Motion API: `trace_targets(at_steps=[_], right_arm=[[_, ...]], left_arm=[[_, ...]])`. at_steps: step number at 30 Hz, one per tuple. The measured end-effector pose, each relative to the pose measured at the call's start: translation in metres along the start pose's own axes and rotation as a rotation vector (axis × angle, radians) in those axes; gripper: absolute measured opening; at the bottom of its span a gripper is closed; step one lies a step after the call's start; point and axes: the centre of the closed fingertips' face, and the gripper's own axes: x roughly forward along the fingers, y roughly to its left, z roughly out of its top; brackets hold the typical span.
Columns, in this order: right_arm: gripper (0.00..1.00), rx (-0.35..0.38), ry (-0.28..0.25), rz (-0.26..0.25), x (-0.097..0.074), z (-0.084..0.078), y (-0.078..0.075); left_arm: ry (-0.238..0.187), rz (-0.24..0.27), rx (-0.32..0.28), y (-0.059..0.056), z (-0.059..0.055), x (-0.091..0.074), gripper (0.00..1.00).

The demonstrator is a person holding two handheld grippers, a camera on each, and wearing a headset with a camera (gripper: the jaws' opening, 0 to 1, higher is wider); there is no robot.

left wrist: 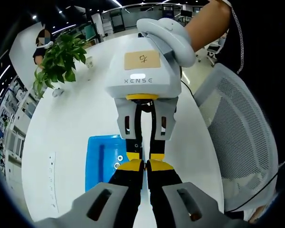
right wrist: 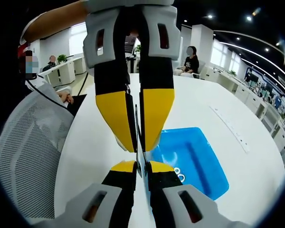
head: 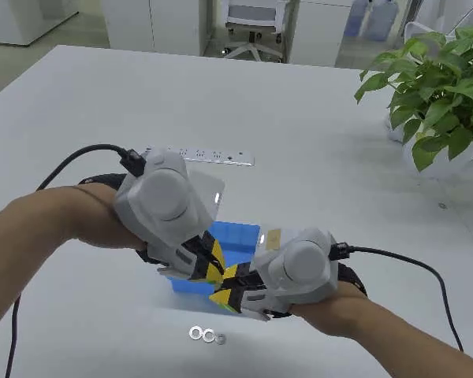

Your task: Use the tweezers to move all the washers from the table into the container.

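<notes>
Blue container mostly hidden behind left tongs and right tongs, tweezers just a thin sliver between tips, plant cut off at right.

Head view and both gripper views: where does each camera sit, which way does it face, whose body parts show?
Head view: on the headset, looking forward and down at the white table; both forearms show, left gripper and right gripper tip to tip.
Left gripper view: on the left gripper, facing the right gripper; own jaws below.
Right gripper view: on the right gripper, facing the left; thin metal tweezers between both jaw pairs.
Shared: the blue rectangular container.
</notes>
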Motion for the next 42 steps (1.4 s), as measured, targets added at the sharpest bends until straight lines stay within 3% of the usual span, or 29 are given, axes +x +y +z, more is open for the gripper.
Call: trace_targets(at_steps=[21, 42], right_arm=[[0.11, 0.019, 0.024, 0.031, 0.008, -0.020, 0.023], [0.11, 0.011, 0.049, 0.053, 0.016, -0.034, 0.035]], left_arm=[[-0.005, -0.039, -0.033, -0.022, -0.007, 0.019, 0.07], [0.001, -0.074, -0.052, -0.034, -0.015, 0.032, 0.07]])
